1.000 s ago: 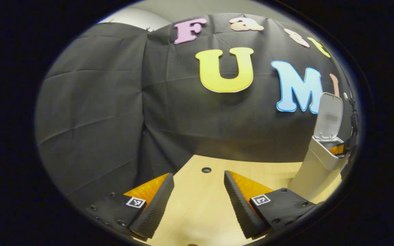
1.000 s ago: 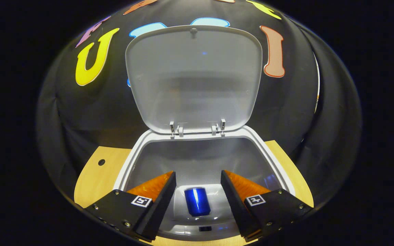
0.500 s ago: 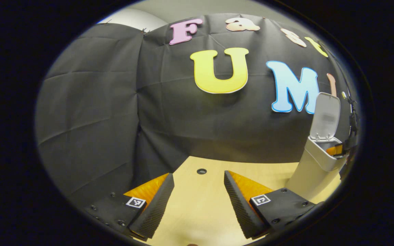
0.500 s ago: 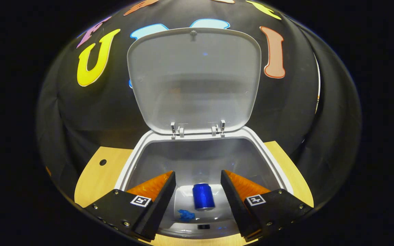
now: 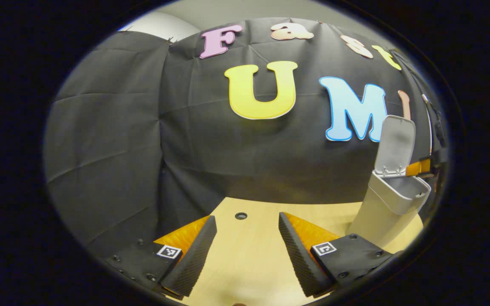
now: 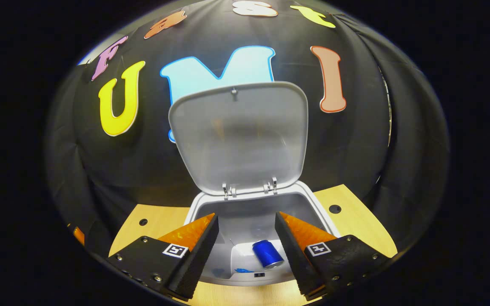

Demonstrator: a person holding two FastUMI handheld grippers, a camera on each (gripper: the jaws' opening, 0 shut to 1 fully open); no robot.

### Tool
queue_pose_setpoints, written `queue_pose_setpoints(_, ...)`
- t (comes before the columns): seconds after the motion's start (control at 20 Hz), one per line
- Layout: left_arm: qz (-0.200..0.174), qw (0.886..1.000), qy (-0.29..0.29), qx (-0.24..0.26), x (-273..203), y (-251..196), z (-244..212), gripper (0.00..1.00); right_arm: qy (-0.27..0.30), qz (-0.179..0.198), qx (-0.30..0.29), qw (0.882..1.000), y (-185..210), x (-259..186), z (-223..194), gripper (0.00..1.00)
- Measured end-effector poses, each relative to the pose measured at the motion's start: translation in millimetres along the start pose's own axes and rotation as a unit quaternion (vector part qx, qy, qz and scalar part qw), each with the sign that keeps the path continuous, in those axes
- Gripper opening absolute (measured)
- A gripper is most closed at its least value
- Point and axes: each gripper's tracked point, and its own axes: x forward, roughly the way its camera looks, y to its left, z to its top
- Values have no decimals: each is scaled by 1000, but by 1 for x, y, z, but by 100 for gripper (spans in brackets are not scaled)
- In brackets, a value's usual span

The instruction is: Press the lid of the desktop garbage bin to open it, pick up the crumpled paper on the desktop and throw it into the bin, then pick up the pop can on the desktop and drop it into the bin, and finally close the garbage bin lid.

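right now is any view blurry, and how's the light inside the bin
Both views look sharp, with fisheye bending toward the edges. In the right gripper view the bin interior is dim but readable, the blue pop can crisp at the bottom; the raised lid carries soft, hazy reflections.

The left gripper (image 5: pixel 243 255) has two wedge-shaped fingers with finely ribbed inner faces, on matte black mounts dotted with round screws. The right gripper (image 6: pixel 245 255) matches. Each mount bears a small square black-and-white marker beside its finger.
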Motion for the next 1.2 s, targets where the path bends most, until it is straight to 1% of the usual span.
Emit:
queue_pose_setpoints(0.15,-12,1000,0,-5,1,-10,1,96,-40,-2,-13,999,-1,-13,42,86)
queue_pose_setpoints(0.2,-15,1000,0,-5,2,-13,1,99,-56,-4,-20,998,-1,-18,57,86)
queue_pose_setpoints(0.4,-22,1000,0,-2,4,-18,1,99,-109,1,-43,993,8,-31,113,86)
queue_pose_setpoints(0.55,-21,1000,0,-3,3,-17,2,99,-139,8,-48,989,18,-26,150,86)
queue_pose_setpoints(0.7,-14,1000,1,-7,2,-9,1,99,-169,2,-56,984,22,-18,182,86)
queue_pose_setpoints(0.8,-6,1000,3,-9,1,-1,-3,99,-177,-5,-59,982,21,-4,192,86)
queue_pose_setpoints(0.9,3,1000,5,-11,-1,7,-5,99,-170,-10,-55,984,20,12,193,86)
queue_pose_setpoints(1.1,22,1000,8,-10,-4,25,-8,99,-146,-25,-51,988,12,35,181,86)
queue_pose_setpoints(1.2,30,999,10,-11,-5,32,-10,99,-131,-25,-50,990,11,37,171,86)
